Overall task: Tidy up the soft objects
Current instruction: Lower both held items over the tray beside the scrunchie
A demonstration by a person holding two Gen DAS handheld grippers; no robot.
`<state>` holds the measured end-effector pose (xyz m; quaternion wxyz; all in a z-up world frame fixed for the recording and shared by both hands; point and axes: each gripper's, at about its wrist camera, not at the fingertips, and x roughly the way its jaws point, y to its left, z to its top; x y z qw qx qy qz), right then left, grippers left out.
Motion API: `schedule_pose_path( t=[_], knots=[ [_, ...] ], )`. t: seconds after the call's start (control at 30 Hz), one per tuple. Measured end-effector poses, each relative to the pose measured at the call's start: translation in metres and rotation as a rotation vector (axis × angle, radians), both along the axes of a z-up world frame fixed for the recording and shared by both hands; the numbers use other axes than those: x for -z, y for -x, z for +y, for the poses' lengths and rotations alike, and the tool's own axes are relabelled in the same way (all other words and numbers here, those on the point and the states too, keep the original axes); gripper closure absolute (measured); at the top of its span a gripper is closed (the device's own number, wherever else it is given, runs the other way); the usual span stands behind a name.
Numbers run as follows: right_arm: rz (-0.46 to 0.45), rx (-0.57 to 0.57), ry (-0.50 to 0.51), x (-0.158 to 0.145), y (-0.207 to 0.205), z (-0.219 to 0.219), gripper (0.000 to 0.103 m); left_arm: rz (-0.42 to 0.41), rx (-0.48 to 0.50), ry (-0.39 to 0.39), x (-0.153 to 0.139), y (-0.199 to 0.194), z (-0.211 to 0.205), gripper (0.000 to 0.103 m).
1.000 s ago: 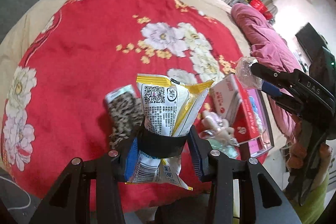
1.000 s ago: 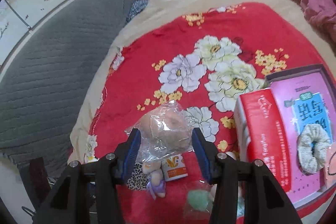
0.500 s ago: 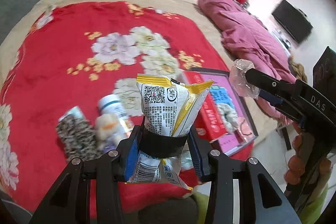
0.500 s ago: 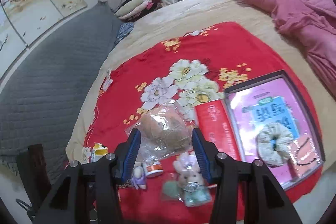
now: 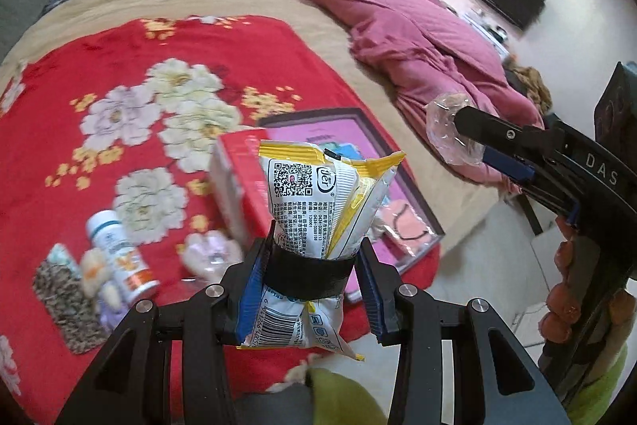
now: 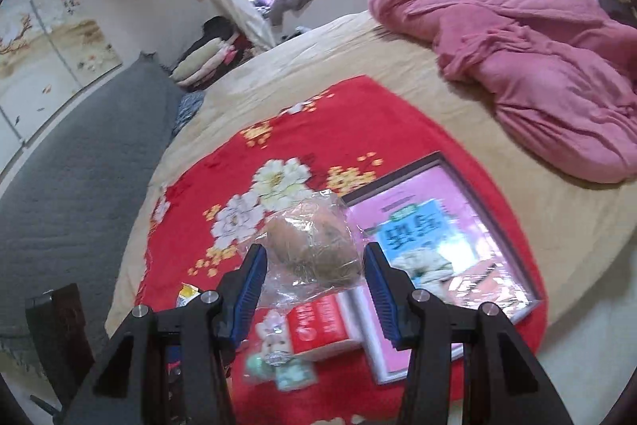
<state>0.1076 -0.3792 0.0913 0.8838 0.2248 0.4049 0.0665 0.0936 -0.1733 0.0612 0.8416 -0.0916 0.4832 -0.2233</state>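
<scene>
My left gripper (image 5: 310, 273) is shut on a white and yellow snack packet (image 5: 318, 198), held upright above the red flowered blanket (image 5: 79, 66). My right gripper (image 6: 314, 277) is shut on a clear plastic bag with a brown bun (image 6: 314, 245); it also shows in the left wrist view (image 5: 452, 132) at the right, high above the bed edge. Below lies a pink tray-like box (image 6: 438, 222) holding a white scrunchie (image 6: 428, 263) and a pink item (image 5: 402, 226). A red and white packet (image 5: 235, 178) stands at the tray's left edge.
On the blanket lie a white bottle (image 5: 119, 249), a leopard-print pouch (image 5: 63, 297), small plush toys (image 5: 211, 253) and a green wrapped item (image 6: 294, 373). A pink duvet (image 6: 537, 66) is heaped at the far right. Floor shows beyond the bed's right edge.
Both grippers have risen and swung to the right with their loads. The tray has come into fuller view; the leopard pouch and bottle have slid to the left of the left wrist view.
</scene>
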Motion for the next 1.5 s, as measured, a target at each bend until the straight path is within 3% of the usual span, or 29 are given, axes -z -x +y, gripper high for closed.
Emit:
schedule_pose_path(
  t=[0.5, 0.77, 1.23, 1.5],
  knots=[
    [0.025, 0.106, -0.022, 0.024, 0.021, -0.071, 0.053, 0.016, 0.130, -0.078, 0.017, -0.011, -0.092, 0.058],
    [0.063, 0.134, -0.012, 0.042, 0.020, -0.094, 0.053, 0.070, 0.162, -0.119, 0.045, -0.026, -0.123, 0.058],
    [0.269, 0.199, 0.025, 0.116, 0.003, -0.120, 0.053, 0.145, 0.242, -0.201, 0.096, -0.046, -0.170, 0.058],
    [0.371, 0.218, -0.013, 0.154, -0.005, -0.128, 0.053, 0.158, 0.244, -0.228, 0.114, -0.064, -0.182, 0.058]
  ],
)
